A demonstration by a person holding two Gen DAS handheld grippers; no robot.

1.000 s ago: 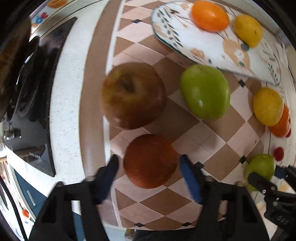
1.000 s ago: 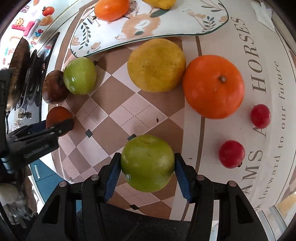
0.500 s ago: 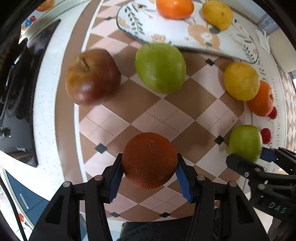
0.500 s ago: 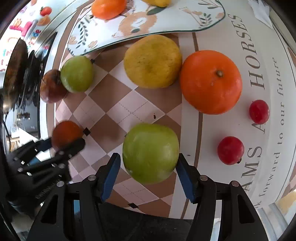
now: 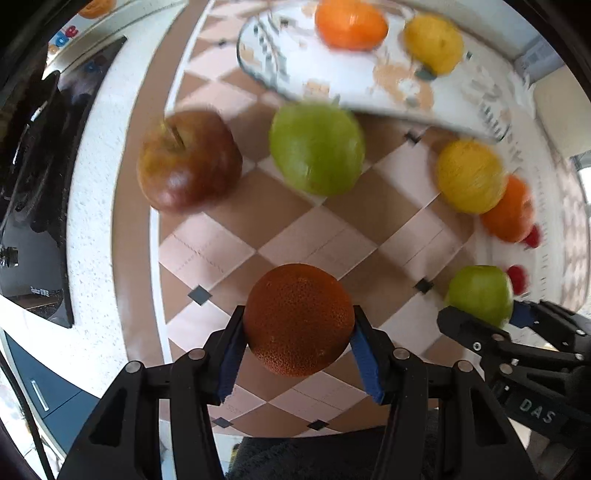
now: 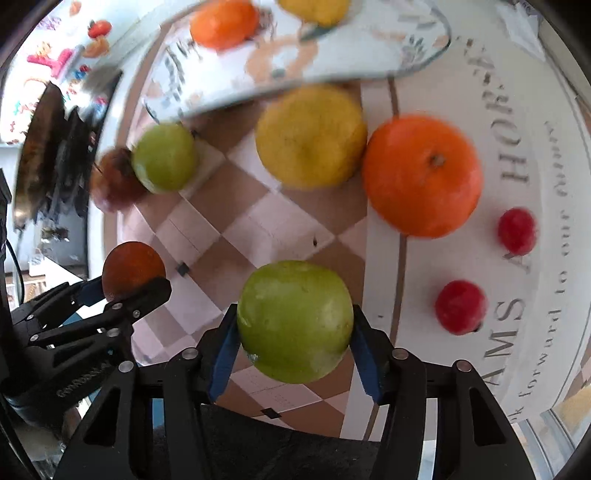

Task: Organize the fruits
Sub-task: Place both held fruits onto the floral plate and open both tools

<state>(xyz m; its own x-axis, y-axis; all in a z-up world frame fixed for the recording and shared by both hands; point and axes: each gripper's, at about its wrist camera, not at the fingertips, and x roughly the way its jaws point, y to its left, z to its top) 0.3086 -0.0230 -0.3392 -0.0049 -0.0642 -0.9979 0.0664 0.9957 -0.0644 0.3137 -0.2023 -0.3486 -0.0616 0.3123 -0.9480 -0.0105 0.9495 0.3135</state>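
Note:
My left gripper is shut on a dark orange and holds it above the checkered cloth. My right gripper is shut on a green apple, also lifted. On the cloth lie a red apple, a second green apple, a yellow citrus and an orange. A patterned plate at the back holds an orange and a lemon. The right gripper with its apple shows in the left wrist view.
Two small red fruits lie on the white lettered part of the cloth at the right. A black stove top sits left of the white counter. The counter's front edge is close below both grippers.
Both grippers have closed on their fruits and lifted them off the cloth. Both views have shifted slightly towards the plate, with motion blur.

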